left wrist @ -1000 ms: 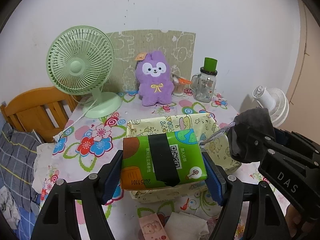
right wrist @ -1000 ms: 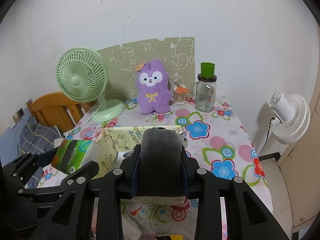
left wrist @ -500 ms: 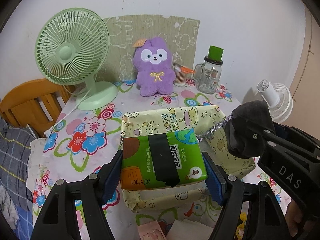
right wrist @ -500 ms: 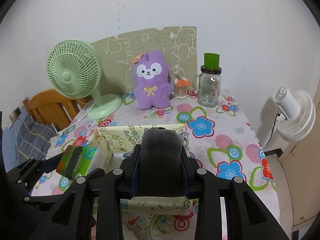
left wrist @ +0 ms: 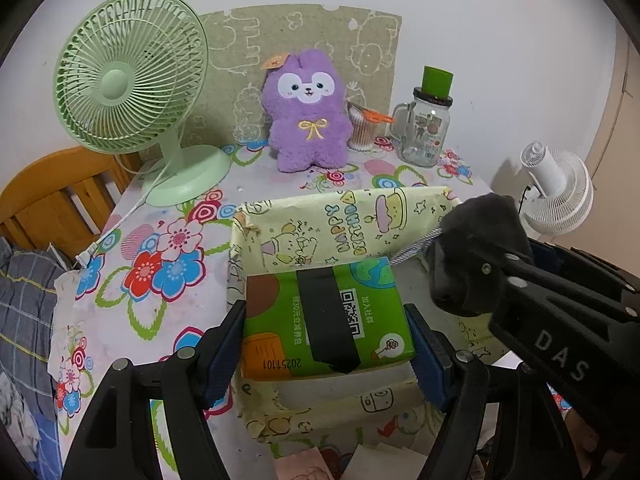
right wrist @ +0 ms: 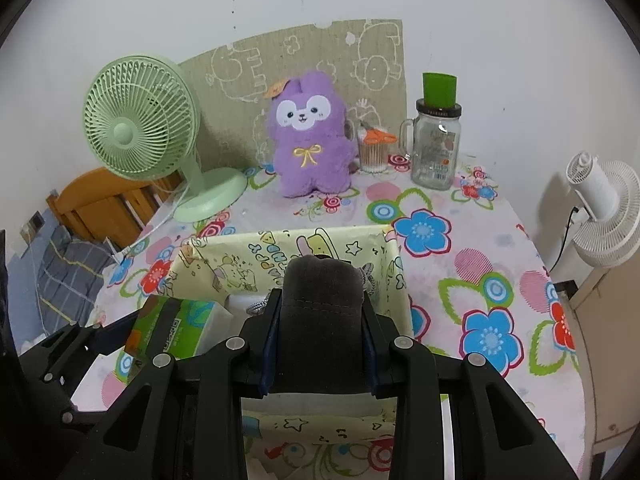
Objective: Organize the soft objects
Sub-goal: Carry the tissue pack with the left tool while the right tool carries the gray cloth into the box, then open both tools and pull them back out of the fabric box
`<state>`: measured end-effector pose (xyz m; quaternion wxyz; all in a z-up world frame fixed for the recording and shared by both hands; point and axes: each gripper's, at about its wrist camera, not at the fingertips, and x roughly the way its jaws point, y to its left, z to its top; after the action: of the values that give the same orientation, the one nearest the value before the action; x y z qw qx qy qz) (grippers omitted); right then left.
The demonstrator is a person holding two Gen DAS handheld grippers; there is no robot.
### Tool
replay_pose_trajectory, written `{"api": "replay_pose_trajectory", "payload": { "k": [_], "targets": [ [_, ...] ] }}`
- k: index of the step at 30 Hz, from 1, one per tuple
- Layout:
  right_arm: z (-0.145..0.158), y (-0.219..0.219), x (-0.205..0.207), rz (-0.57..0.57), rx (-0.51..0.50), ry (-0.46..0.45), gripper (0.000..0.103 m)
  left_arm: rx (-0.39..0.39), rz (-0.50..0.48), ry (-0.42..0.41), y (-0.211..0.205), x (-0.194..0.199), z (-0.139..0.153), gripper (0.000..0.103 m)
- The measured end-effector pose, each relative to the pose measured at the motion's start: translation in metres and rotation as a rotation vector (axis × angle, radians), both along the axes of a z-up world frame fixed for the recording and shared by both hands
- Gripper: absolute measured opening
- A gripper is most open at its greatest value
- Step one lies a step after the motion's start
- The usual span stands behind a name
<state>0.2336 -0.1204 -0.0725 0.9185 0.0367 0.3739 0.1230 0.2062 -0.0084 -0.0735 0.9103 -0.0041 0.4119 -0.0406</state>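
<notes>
My left gripper (left wrist: pixel 326 338) is shut on a green tissue pack (left wrist: pixel 326 320) with a black band, held over the near half of a pale yellow printed fabric box (left wrist: pixel 320 220). My right gripper (right wrist: pixel 320 320) is shut on a dark grey drawstring pouch (right wrist: pixel 322 308), held above the same box (right wrist: pixel 192 268). In the left wrist view the pouch (left wrist: pixel 476 256) and its grey cord show at the right, over the box's right wall. In the right wrist view the tissue pack (right wrist: pixel 168 328) sits low on the left. A purple plush toy (left wrist: pixel 306 112) sits upright at the back of the table.
A green desk fan (left wrist: pixel 128 80) stands back left, with its cord trailing off the table edge. A glass jar with a green lid (left wrist: pixel 428 128) and a cup of cotton swabs (left wrist: pixel 362 130) stand back right. A wooden chair (left wrist: pixel 48 196) is left of the table, a white fan (left wrist: pixel 556 192) beyond the right edge.
Both grippers have sunk and moved forward over the yellow box, each keeping its load. The box and the back of the table now look larger and nearer.
</notes>
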Motion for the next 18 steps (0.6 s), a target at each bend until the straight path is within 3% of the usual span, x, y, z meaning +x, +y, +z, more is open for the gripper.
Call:
{"api": "replay_pose_trajectory", "payload": {
  "k": [5,8,10,12,18],
  "targets": [
    [-0.007,0.001,0.004,0.015,0.013,0.027,0.039,0.008,-0.002,0.015,-0.002,0.002,-0.004,0.080],
    [-0.011,0.003,0.005,0.016,-0.002,0.048,0.052,0.001,-0.007,0.017,-0.002,0.002,-0.005,0.085],
    [-0.013,0.003,0.003,0.012,0.003,0.053,0.066,0.002,-0.014,0.014,-0.004,0.001,-0.004,0.089],
    [-0.013,0.001,0.001,0.008,0.010,0.057,0.071,0.007,-0.020,0.011,-0.005,0.000,-0.003,0.090],
    [-0.012,-0.001,-0.005,-0.004,-0.014,0.064,0.072,0.017,-0.003,0.000,-0.005,-0.006,0.000,0.096]
  ]
}}
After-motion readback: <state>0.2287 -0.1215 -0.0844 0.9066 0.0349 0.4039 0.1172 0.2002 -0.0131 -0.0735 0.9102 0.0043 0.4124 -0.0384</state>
